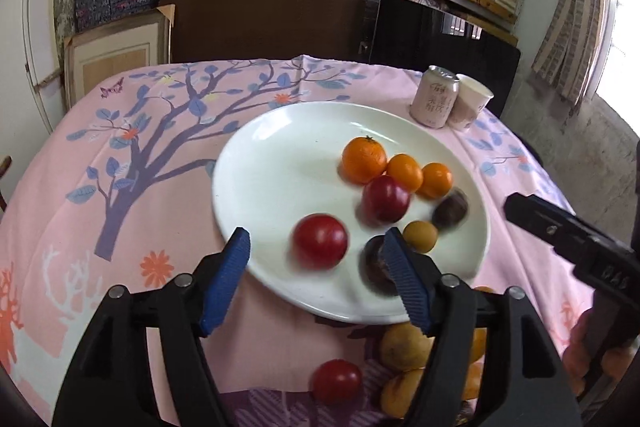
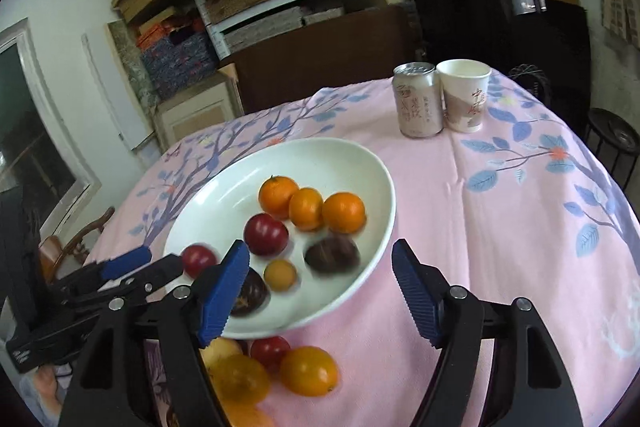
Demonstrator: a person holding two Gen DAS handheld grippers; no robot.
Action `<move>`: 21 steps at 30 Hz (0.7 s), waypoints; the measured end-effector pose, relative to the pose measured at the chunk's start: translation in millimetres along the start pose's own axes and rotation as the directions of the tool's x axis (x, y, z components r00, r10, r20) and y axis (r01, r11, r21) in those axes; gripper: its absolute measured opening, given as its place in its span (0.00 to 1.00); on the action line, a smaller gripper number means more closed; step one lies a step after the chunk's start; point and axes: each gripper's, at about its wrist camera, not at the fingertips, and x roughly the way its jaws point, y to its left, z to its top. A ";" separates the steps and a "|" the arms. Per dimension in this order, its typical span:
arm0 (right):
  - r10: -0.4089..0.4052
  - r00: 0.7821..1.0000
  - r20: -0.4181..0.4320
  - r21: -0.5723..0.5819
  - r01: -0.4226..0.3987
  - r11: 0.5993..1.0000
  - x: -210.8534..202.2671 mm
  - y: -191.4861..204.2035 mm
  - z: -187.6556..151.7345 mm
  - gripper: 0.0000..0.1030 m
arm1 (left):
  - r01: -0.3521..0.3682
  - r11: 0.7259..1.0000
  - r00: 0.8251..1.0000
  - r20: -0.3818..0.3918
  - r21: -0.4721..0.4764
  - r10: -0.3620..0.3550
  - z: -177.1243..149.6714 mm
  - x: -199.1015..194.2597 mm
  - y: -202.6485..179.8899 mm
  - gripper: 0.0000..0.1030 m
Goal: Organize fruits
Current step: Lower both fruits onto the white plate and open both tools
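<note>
Both grippers (image 1: 318, 253) (image 2: 320, 265) hover spread-fingered over the plate (image 1: 280, 163).

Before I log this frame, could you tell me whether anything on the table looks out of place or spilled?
Nothing is spilled or damaged. The can and paper cup stand upright. The only untidy spot: several fruits, including an orange and a red fruit, lie on the tablecloth just off the white plate, which already holds eight.
</note>
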 end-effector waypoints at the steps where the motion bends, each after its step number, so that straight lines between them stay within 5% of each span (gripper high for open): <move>1: -0.003 1.000 0.021 0.020 0.003 1.000 -5.1 -3.6 -0.2 0.73 | 0.016 1.000 1.000 -0.005 -0.013 -0.016 0.1 -0.3 1.8 0.68; 7: 0.014 0.999 0.044 0.062 -0.016 0.998 -19.7 -8.0 -8.8 0.83 | 0.028 0.999 1.000 0.010 -0.017 -0.028 -13.5 -14.3 2.2 0.88; 15: -0.025 0.999 0.040 0.103 0.021 0.994 -35.2 -19.8 -27.8 0.92 | -0.002 1.000 0.999 -0.039 0.001 0.002 -55.9 -32.8 6.8 0.91; 21: -0.023 0.998 0.058 0.198 0.011 0.980 -51.1 -42.8 -35.3 0.94 | 0.000 0.997 0.999 -0.032 -0.071 -0.003 -73.3 -45.7 23.2 0.92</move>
